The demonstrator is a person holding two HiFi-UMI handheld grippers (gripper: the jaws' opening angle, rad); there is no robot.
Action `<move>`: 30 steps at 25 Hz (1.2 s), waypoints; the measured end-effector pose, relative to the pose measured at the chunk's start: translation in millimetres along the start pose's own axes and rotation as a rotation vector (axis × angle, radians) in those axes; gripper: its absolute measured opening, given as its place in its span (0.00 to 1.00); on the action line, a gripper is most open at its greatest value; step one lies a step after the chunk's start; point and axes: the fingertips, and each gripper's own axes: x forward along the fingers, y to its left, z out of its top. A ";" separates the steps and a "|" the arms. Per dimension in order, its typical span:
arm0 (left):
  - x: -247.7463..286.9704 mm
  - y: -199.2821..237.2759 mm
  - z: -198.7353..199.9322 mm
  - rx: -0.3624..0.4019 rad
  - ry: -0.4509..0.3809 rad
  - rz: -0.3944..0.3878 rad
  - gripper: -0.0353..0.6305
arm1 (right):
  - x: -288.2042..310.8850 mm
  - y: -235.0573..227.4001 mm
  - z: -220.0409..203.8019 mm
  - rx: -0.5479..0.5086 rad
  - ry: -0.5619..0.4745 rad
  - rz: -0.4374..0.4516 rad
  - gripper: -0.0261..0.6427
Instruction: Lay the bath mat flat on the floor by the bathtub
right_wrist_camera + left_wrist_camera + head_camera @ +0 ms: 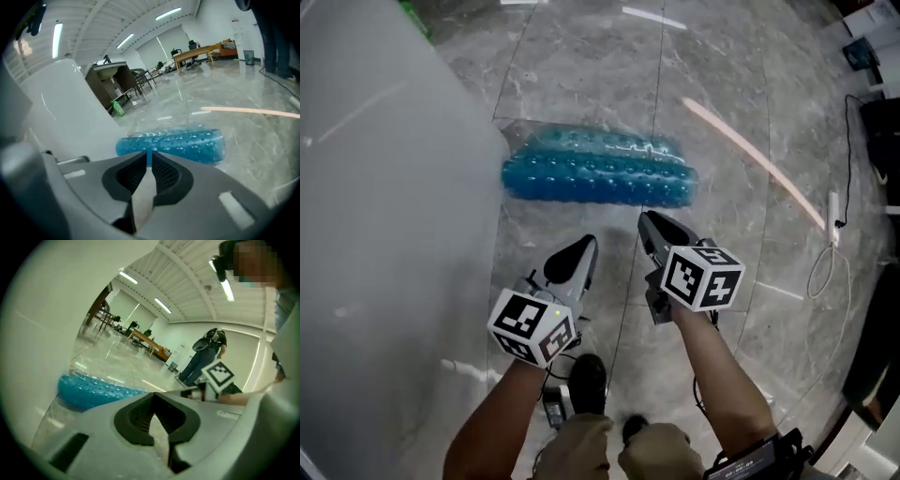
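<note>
The blue bubbled bath mat (600,169) lies rolled up on the grey marble floor, its left end against the white bathtub (384,234). Both grippers hang above the floor on my side of the roll, apart from it. My left gripper (581,246) points at the roll's left part with its jaws shut and nothing in them. The right gripper (649,220) points at the roll's middle. In the left gripper view the mat (93,392) shows beyond the closed left gripper (152,397). In the right gripper view the right gripper (150,157) has a thin slit between its jaws, with the mat (173,143) seen through it.
A white cable with a power strip (834,234) trails along the floor at the right, near dark equipment and boxes. My shoes (586,380) stand just behind the grippers. A person (206,355) stands farther off. A green bottle (117,108) sits past the tub.
</note>
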 end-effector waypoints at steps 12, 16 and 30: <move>-30.3 49.5 -56.0 0.018 -0.092 0.143 0.06 | 111.7 -71.4 46.2 -0.381 -0.150 -0.322 0.05; -29.6 60.7 -46.2 0.120 -0.070 0.215 0.06 | 91.6 -60.3 18.6 -0.378 -0.143 -0.300 0.05; 65.2 131.1 -37.1 0.190 0.052 0.379 0.06 | 3.7 -17.8 -74.8 -0.448 -0.023 -0.012 0.05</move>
